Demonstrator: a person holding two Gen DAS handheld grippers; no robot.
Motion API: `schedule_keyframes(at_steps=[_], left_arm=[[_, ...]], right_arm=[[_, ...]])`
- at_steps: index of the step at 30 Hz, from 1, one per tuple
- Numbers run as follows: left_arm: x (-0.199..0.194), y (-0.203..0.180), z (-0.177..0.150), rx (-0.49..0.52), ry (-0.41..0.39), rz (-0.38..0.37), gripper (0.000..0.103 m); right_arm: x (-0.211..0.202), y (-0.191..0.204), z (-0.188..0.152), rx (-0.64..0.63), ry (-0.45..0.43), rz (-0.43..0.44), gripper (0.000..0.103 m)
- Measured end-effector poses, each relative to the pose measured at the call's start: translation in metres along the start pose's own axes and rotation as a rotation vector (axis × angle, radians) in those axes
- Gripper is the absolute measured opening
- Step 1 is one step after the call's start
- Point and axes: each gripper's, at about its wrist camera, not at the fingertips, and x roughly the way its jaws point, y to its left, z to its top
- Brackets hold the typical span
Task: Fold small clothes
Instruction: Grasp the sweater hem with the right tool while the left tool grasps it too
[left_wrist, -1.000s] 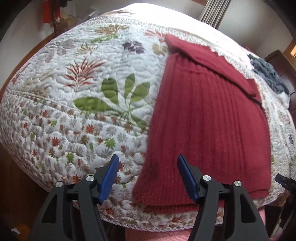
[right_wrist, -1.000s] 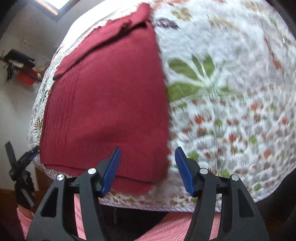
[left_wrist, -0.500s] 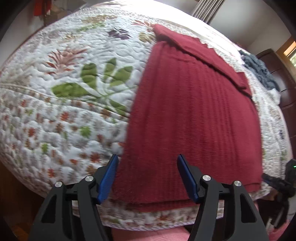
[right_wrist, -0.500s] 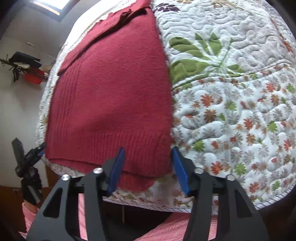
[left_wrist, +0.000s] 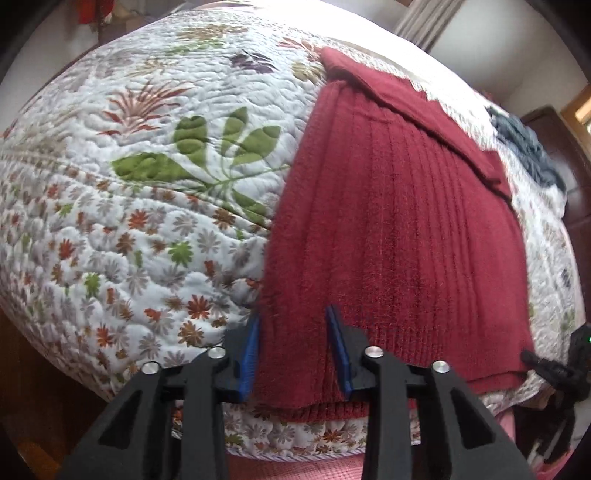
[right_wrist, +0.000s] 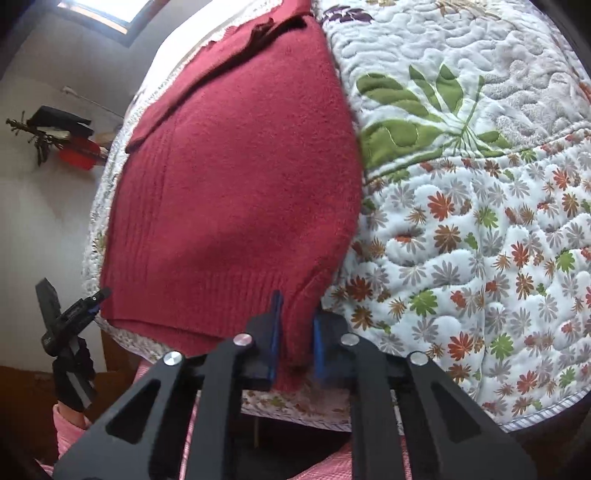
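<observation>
A dark red knit sweater (left_wrist: 399, 221) lies flat on a floral quilt (left_wrist: 147, 221), its ribbed hem at the near bed edge and a sleeve folded across the top. My left gripper (left_wrist: 295, 350) straddles the hem's left corner. Its blue pads are half closed with flat fabric between them. In the right wrist view the sweater (right_wrist: 236, 177) fills the left half of the quilt (right_wrist: 480, 221). My right gripper (right_wrist: 297, 332) is shut on the hem's right corner, and the knit bunches between its pads.
A pile of blue-grey clothes (left_wrist: 528, 155) lies at the bed's far right, beside dark wooden furniture (left_wrist: 569, 147). A person's pink checked garment (left_wrist: 295, 469) shows below the bed edge. A red object (right_wrist: 77, 155) hangs on the left wall.
Both grippers moved in onto the hem's corners. The right one closed on the fabric, and the left one narrowed around its corner.
</observation>
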Motion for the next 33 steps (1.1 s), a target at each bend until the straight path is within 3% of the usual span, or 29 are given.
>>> schedule_keyframes(at_steps=[4, 11, 17, 25, 33], left_arm=[[-0.003, 0.005, 0.001, -0.023, -0.010, -0.020, 0.013], [-0.023, -0.008, 0.010, -0.004, -0.069, -0.078, 0.010], [-0.042, -0.014, 0.051, -0.047, -0.152, -0.158, 0.009], [-0.029, -0.022, 0.110, -0.072, -0.190, -0.152, 0.009], [0.006, -0.028, 0.154, -0.054, -0.162, -0.114, 0.009]], right_arm=[[-0.011, -0.002, 0.003, -0.008, -0.016, 0.041, 0.006], [-0.035, -0.006, 0.016, 0.006, -0.055, 0.122, 0.006], [-0.058, -0.002, 0.047, 0.023, -0.098, 0.197, 0.006], [-0.061, 0.004, 0.106, 0.048, -0.110, 0.204, 0.006], [-0.033, -0.002, 0.160, 0.092, -0.058, 0.179, 0.006]])
